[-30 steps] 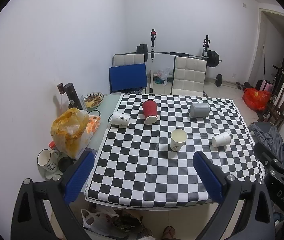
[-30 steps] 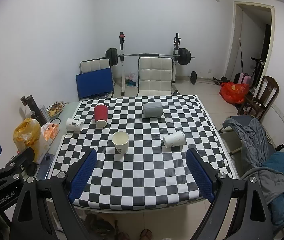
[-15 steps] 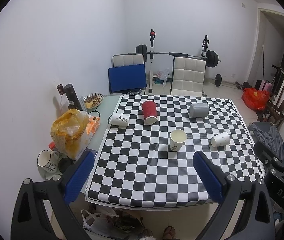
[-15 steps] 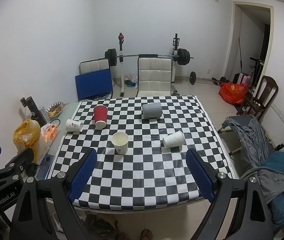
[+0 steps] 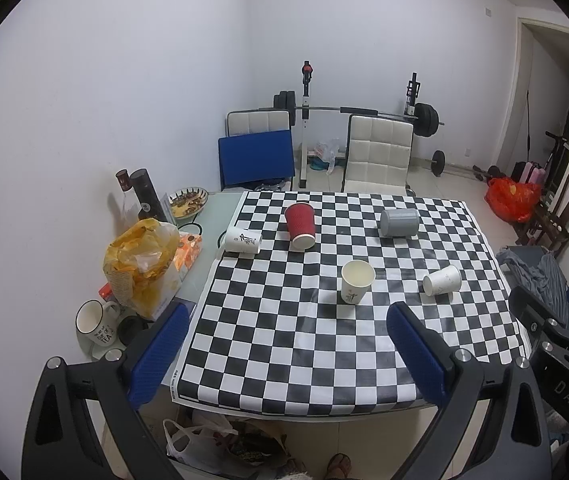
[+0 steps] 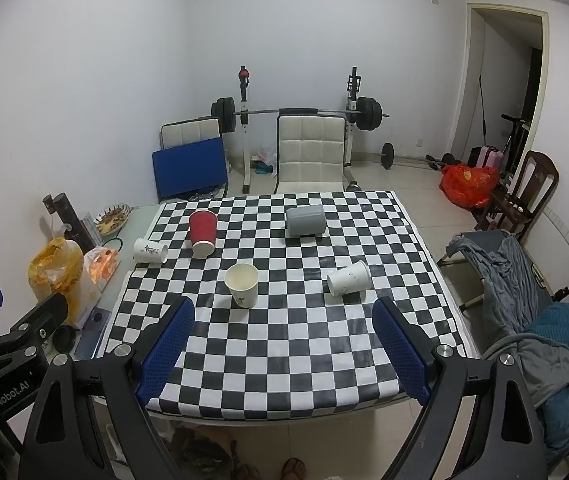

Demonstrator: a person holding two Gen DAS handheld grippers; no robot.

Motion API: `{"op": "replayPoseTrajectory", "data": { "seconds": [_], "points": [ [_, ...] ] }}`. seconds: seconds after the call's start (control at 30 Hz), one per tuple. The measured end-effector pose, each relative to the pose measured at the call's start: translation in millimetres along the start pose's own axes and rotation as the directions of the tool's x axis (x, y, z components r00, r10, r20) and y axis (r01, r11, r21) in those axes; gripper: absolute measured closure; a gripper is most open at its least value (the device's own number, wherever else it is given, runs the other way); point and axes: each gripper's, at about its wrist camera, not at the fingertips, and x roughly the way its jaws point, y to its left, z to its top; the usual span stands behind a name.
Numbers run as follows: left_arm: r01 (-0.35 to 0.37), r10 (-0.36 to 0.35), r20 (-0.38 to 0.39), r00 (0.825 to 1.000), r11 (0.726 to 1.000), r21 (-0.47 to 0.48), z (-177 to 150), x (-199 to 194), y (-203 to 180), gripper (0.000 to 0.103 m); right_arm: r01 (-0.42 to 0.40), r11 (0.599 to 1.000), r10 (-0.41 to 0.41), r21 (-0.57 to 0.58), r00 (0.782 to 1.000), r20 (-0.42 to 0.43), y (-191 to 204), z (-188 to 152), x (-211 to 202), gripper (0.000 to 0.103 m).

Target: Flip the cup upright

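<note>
Several cups sit on the checkered tablecloth. A white paper cup stands upright in the middle. A white cup lies on its side at the right. Another white cup lies on its side at the left edge. A red cup leans tilted, upside down. A grey cup lies on its side at the back. My left gripper and right gripper are open, empty, held above the table's near edge.
At the table's left stand a yellow bag, a mug, dark bottles and a snack plate. Chairs and a barbell rack stand behind. A clothes-covered chair is at the right.
The view has shifted very slightly; both grippers stay open and the cups have not moved.
</note>
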Motion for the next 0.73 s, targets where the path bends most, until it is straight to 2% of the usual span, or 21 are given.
{"op": "replayPoseTrajectory", "data": {
  "seconds": [0.73],
  "points": [
    [-0.011, 0.011, 0.008, 1.0, 1.0, 0.002, 8.3, 1.0, 4.9, 0.002, 0.001, 1.0, -0.001, 0.005, 1.0, 0.002, 0.0, -3.4, -1.1, 0.011]
  ]
}}
